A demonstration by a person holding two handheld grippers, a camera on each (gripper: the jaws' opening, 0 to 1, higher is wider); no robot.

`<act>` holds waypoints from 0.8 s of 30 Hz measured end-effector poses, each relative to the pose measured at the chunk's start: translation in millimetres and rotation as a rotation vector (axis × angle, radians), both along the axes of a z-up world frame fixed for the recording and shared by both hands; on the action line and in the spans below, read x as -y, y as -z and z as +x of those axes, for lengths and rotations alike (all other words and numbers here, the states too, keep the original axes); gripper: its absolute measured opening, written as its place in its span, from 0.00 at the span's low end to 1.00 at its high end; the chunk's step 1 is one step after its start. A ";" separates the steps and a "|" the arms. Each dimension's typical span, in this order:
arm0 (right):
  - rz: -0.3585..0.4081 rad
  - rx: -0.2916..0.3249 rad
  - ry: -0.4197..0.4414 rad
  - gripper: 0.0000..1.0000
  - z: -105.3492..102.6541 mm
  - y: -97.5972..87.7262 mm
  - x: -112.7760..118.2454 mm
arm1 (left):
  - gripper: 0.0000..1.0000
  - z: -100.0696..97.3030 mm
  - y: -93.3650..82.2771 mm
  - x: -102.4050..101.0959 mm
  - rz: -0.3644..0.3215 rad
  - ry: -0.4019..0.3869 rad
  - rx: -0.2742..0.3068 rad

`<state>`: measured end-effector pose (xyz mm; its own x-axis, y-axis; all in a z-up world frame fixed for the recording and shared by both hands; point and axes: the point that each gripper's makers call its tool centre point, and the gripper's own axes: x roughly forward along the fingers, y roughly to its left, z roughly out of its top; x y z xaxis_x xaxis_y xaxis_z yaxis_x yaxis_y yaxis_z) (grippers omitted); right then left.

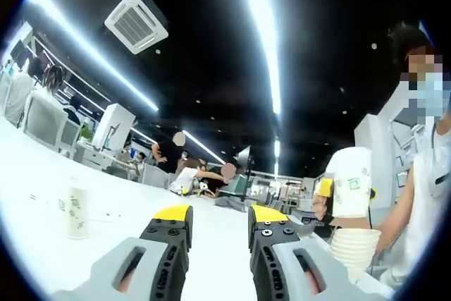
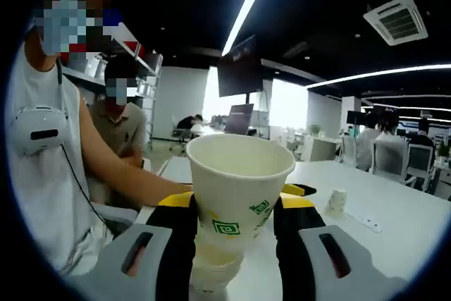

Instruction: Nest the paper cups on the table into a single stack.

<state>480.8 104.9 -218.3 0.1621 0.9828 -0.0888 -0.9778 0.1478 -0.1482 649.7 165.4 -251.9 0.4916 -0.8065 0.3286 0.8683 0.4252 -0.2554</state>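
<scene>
White table (image 1: pixel 211 244), smooth and matte, spreads wide ahead of the left gripper (image 1: pixel 218 220), whose yellow-tipped jaws stand apart with nothing between them; a lone paper cup (image 1: pixel 76 211), tapered with green print, stands upright well off to that gripper's left, with bare tabletop all around it. To the left gripper's right, the right gripper (image 2: pixel 236 206) is clamped on a white paper cup (image 2: pixel 238 181), mouth up, its rolled rim round and clean, held just above a stack of nested cups (image 1: pixel 354 244) whose ribbed rims layer closely. A person in a white top (image 2: pixel 42 174) sits close beside the right gripper's left.
</scene>
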 end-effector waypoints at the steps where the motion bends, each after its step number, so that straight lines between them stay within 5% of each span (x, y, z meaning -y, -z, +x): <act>1: -0.010 0.004 0.002 0.46 -1.8 2.4 -0.2 | 0.33 0.1 0.6 -0.4 0.003 -0.003 -0.001; 16: -0.084 0.008 0.040 0.47 -4.3 32.7 -1.9 | 0.31 0.2 3.5 -2.0 0.011 -0.011 -0.003; 20: -0.062 -0.022 0.043 0.62 -4.4 33.6 -2.1 | 0.31 0.5 4.6 -2.8 0.010 -0.013 -0.006; 24: -0.065 -0.037 0.036 0.63 -8.2 38.9 -1.6 | 0.31 -0.3 4.1 -3.7 0.004 -0.013 -0.005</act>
<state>472.6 106.4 -257.2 0.1929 0.9683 -0.1590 -0.9770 0.1745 -0.1226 649.4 169.0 -256.0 0.5037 -0.8012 0.3230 0.8614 0.4377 -0.2576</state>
